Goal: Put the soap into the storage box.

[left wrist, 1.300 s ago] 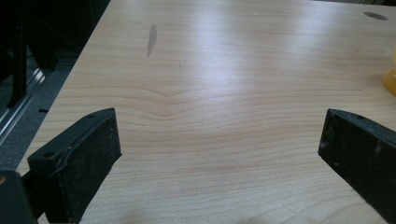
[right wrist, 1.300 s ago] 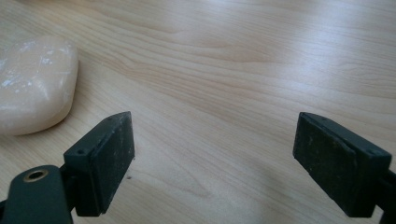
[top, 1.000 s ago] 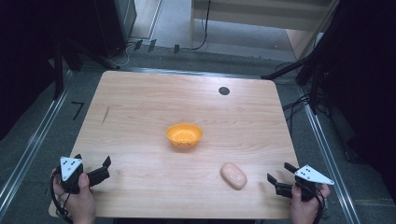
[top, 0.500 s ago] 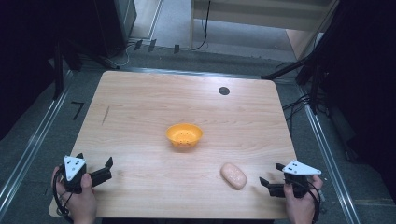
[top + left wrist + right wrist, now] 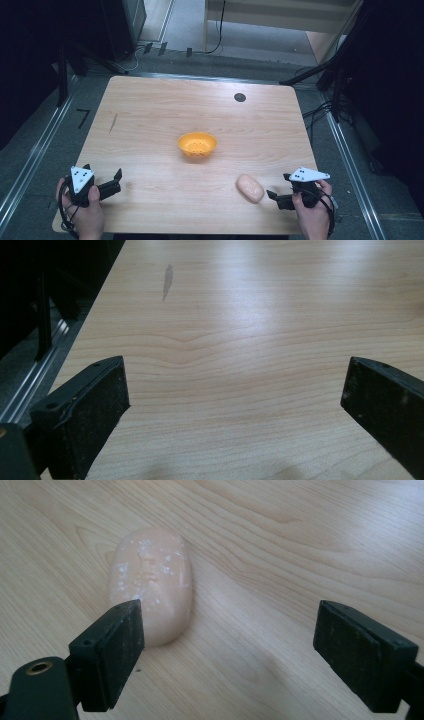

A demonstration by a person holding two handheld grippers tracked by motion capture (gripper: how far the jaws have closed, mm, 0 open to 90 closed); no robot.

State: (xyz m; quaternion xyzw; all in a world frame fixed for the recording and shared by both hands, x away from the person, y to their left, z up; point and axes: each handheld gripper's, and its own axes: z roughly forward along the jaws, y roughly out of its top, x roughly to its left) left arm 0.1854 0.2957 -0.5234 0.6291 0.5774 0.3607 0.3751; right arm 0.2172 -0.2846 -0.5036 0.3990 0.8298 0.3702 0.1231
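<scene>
High view: the right claw (image 5: 274, 196) has slid in toward the pale bread roll (image 5: 250, 188) over the last second and now sits just beside it, jaws wide. The right gripper view has the roll (image 5: 152, 597) off toward one jaw, not between them. The left claw (image 5: 114, 181) waits, wide, over bare tabletop (image 5: 150, 125). The orange bowl (image 5: 197, 144) stands mid-table; a pickup looks imminent.
</scene>
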